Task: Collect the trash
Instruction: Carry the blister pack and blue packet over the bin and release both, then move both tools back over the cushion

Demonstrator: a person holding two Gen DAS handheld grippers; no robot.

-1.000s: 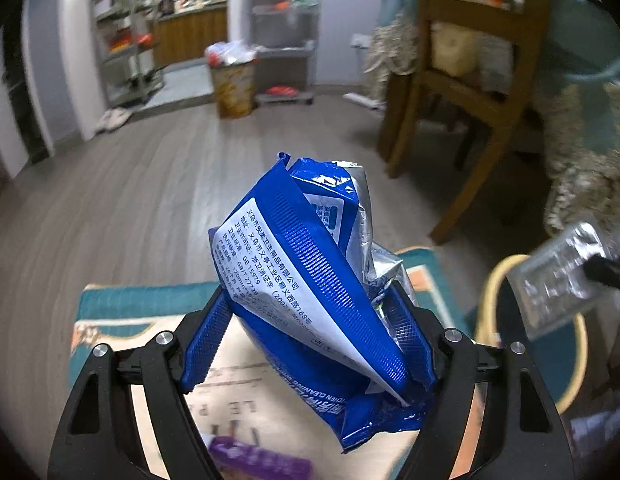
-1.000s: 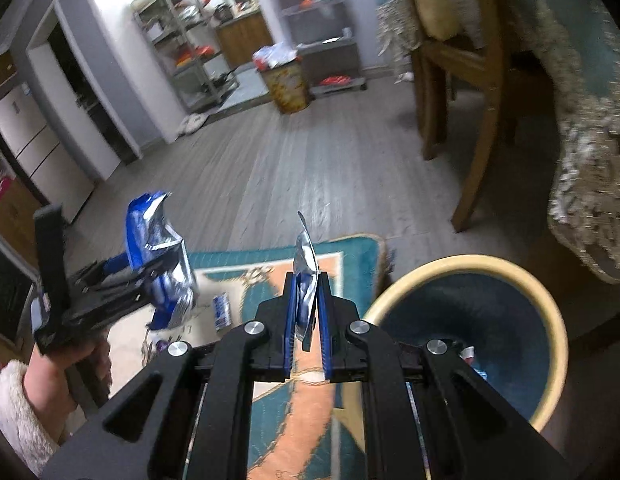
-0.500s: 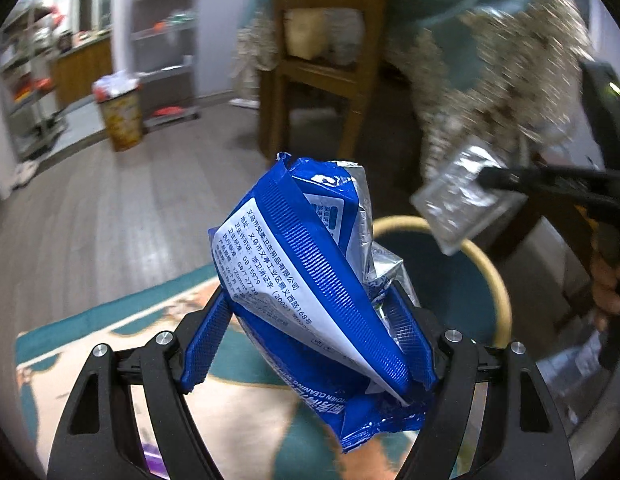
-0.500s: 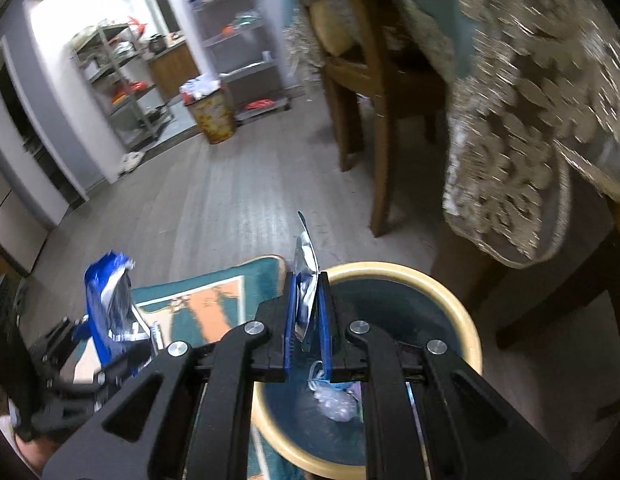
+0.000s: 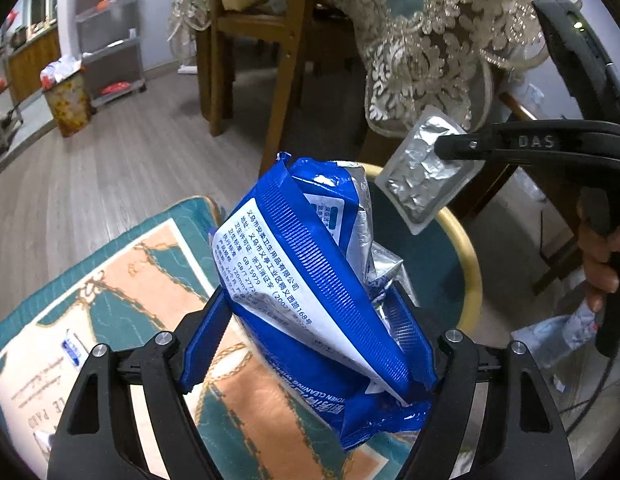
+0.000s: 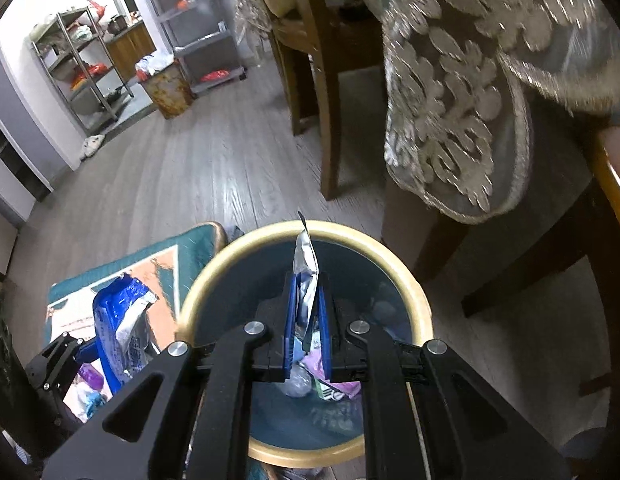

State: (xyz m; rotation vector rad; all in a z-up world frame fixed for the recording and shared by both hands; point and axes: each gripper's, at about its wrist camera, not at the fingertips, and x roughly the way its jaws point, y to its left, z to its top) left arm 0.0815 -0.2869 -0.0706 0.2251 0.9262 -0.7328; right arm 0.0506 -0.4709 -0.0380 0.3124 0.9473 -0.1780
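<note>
My left gripper [image 5: 310, 320] is shut on a crumpled blue wipes packet [image 5: 310, 264], held above the rug just left of the bin; it also shows in the right wrist view [image 6: 117, 332]. My right gripper [image 6: 307, 300] is shut on a flat silver foil sachet [image 6: 305, 264], held directly over the open round bin [image 6: 213, 264] with a yellow rim and dark teal inside. The sachet [image 5: 424, 176] and the right gripper [image 5: 442, 148] show in the left wrist view above the bin rim [image 5: 470, 264]. Several pieces of trash [image 6: 310, 384] lie at the bin's bottom.
A teal and orange rug [image 5: 121, 288] lies left of the bin with small wrappers [image 5: 73, 350] on it. A wooden chair [image 6: 322, 80] and a lace tablecloth [image 6: 450, 112] hang close behind the bin. A second full bin [image 6: 167, 84] and metal shelves [image 6: 81, 64] stand far back.
Both grippers have swung right and closer to the bin. The right gripper with the sachet went from beside the bin to directly over its opening. The left gripper still holds the blue packet.
</note>
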